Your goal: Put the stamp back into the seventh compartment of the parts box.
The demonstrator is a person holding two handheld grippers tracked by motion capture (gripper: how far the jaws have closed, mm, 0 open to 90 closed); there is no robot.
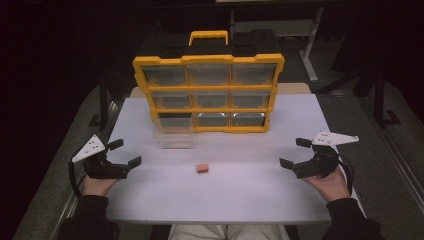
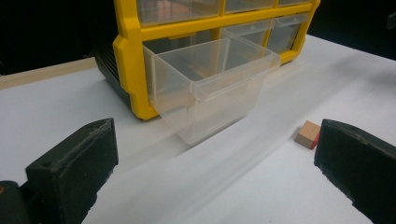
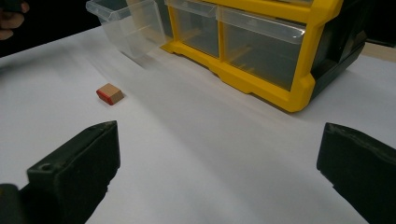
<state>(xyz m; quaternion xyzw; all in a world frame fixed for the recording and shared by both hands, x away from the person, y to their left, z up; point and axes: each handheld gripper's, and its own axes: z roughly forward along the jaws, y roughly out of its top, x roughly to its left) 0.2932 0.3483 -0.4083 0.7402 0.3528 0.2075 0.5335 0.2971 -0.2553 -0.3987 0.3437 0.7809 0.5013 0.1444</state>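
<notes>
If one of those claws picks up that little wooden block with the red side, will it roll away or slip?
The block probably won't roll: it is boxy and lies flat on the white table. It looks like light wood, so easy to lift. Being small, it might skid if nudged before gripped.

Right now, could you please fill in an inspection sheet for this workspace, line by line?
Surface: white rectangular tabletop, flat, no spills seen.
Job's things: small wooden block with a red face lying apart from everything; clear plastic drawer pulled out of the bottom-left slot of the yellow-framed nine-drawer organiser, looks empty.
Clutter: nothing seen.
Grippers: left gripper and right gripper both open, empty, at the table's left and right edges.
Cables: a black cable loops from the left gripper, another from the right.
Surroundings: dark room, grey table legs behind.
</notes>
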